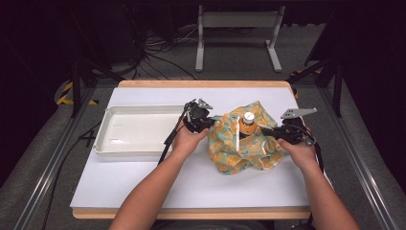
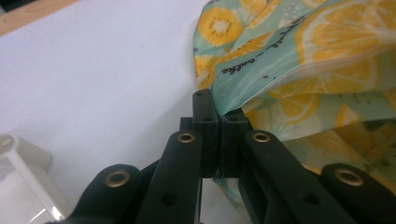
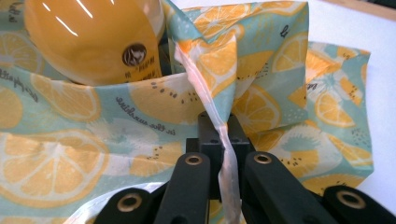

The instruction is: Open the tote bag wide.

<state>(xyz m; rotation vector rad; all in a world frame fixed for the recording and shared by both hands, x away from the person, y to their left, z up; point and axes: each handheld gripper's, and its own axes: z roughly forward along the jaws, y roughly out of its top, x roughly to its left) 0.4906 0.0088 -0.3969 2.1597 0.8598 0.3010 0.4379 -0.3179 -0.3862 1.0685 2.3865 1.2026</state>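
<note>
While both hands work over it, the white rectangular tabletop [image 1: 191, 187] with its wooden edge carries everything in the high view. At about nine o'clock from the tabletop's middle lies a shallow white plastic tray [image 1: 136, 132], long side across the view. At about two o'clock from the middle sits a crumpled teal fabric bag printed with yellow lemon slices [image 1: 242, 143], well inside the tabletop's edges and just beside the tray's three o'clock end. An orange glossy bottle with a white cap [image 1: 248, 120] stands inside the bag, its cap poking up through the opening; the right gripper view shows its rounded orange body [image 3: 93, 39] with a small dark round label, half sunk behind the cloth. The left gripper [image 1: 206, 123] meets the bag at its nine o'clock edge; its black fingers [image 2: 205, 126] are pressed together on a fold of the printed cloth. The right gripper [image 1: 268, 130] meets the bag at its three o'clock side; its fingers [image 3: 212, 140] are closed on a pale, thin strap or seam of the bag [image 3: 224, 154].
</note>
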